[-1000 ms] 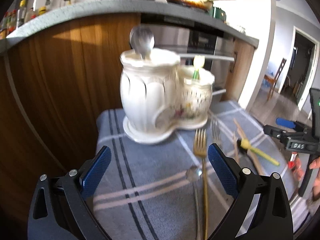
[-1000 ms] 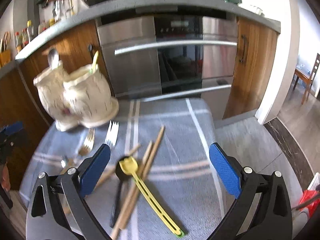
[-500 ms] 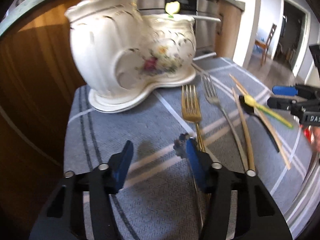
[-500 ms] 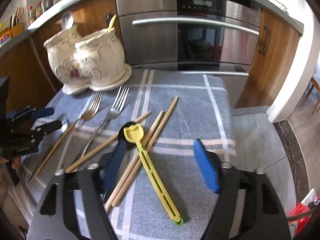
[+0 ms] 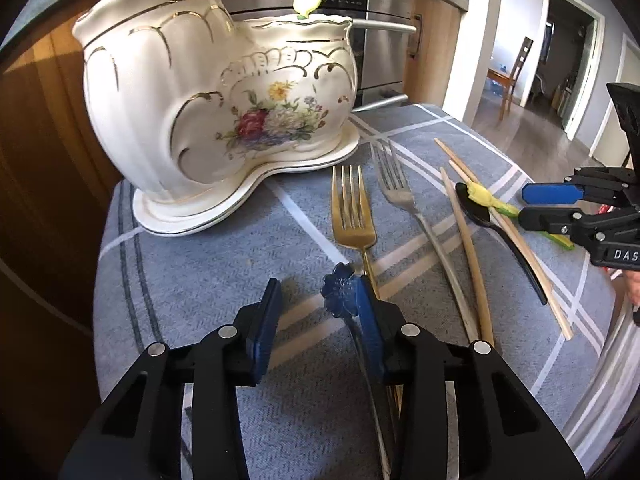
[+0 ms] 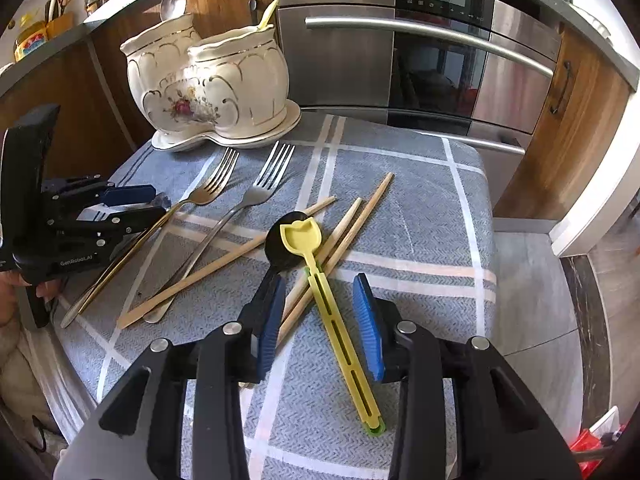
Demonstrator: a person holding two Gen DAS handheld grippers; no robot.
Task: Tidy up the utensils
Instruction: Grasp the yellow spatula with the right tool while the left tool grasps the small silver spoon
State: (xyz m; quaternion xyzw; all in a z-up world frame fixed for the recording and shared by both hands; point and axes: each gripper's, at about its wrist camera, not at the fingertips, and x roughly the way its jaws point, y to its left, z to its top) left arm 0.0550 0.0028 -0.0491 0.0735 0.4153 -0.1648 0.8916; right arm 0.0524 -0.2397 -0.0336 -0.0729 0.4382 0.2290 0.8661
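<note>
Ribbed blue tongs [image 6: 322,320] closing around slotted yellow spoon [image 6: 332,312], herringbone cloth [image 6: 420,220]

The left gripper [image 5: 318,300] hung low over the bench [image 5: 224,280], which was covered with a grey checked cloth. Its jaws were closing, and a flower-headed spoon [image 5: 340,292] lay just inside the right-hand pad [image 5: 366,312]; contact was not clear. Behind stood a white floral holder [image 5: 208,96]. A gold fork [image 5: 352,216], a silver fork [image 5: 400,196], chopsticks [image 5: 468,240] and a black spoon [image 5: 480,208] lay beside. The right gripper [image 5: 548,204] was at the picture's right edge.
</note>
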